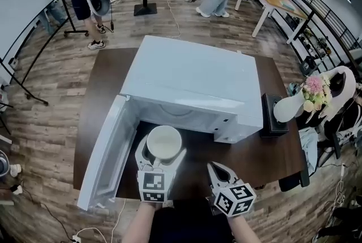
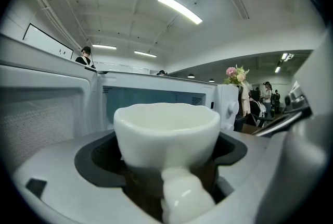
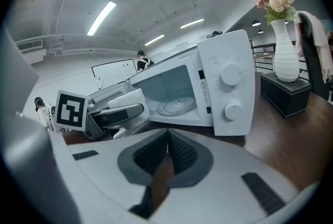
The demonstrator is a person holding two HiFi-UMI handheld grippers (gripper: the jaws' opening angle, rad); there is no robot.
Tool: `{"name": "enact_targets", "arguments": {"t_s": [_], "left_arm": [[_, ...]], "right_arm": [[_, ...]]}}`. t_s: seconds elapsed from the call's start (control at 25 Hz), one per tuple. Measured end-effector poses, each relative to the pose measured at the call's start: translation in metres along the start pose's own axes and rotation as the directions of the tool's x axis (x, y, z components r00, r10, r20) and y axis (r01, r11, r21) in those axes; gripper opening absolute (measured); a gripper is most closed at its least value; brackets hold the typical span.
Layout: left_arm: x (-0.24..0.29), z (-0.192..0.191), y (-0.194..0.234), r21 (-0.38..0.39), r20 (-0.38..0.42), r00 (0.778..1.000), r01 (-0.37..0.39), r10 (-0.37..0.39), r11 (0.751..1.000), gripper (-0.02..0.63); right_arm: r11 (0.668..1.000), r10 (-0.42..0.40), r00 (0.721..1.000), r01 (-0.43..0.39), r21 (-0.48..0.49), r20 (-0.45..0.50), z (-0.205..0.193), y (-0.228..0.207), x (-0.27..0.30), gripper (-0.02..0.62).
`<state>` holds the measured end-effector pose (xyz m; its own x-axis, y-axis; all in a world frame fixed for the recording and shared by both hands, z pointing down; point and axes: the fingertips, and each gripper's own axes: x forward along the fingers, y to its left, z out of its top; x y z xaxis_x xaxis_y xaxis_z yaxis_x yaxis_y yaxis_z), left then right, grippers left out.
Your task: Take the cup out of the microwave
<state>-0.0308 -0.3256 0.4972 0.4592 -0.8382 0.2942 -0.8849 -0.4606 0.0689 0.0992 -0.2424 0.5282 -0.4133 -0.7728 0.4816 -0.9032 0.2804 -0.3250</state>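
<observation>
Cup (image 1: 164,142) clamped in left claw (image 1: 162,150), just outside open microwave (image 1: 192,83); right claw (image 1: 215,168) closed, empty.

A dark brown table (image 1: 266,151) stood on a wood-plank floor (image 1: 51,100); a white microwave (image 1: 192,81) sat on it toward the back, its door (image 1: 104,151) swung open to the left, reaching toward the table's front-left corner; just right of the microwave, near the table's right edge, sat a small black box (image 1: 272,115).
</observation>
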Motion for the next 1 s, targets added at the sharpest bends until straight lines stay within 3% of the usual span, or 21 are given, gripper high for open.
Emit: {"name": "enact_targets", "arguments": {"t_s": [0.44, 0.68, 0.84, 1.0], "left_arm": [[-0.055, -0.001, 0.004, -0.045, -0.002, 1.0, -0.01, 0.01, 0.999, 0.518], [-0.084, 0.002, 0.009, -0.026, -0.003, 1.0, -0.02, 0.02, 0.999, 0.518], [-0.099, 0.008, 0.01, -0.048, 0.007, 1.0, 0.003, -0.002, 0.999, 0.518], [-0.113, 0.019, 0.01, -0.027, 0.015, 1.0, 0.026, -0.025, 0.999, 0.518]], "right_arm": [[1.0, 0.017, 0.999, -0.017, -0.013, 0.047, 0.014, 0.018, -0.007, -0.005], [0.999, 0.045, 0.994, -0.042, -0.031, 0.096, 0.033, 0.029, -0.011, -0.006], [0.995, 0.068, 0.99, -0.058, -0.08, 0.122, 0.053, 0.035, -0.019, -0.006], [0.989, 0.076, 0.976, -0.048, -0.139, 0.206, 0.079, 0.04, -0.034, -0.006]]}}
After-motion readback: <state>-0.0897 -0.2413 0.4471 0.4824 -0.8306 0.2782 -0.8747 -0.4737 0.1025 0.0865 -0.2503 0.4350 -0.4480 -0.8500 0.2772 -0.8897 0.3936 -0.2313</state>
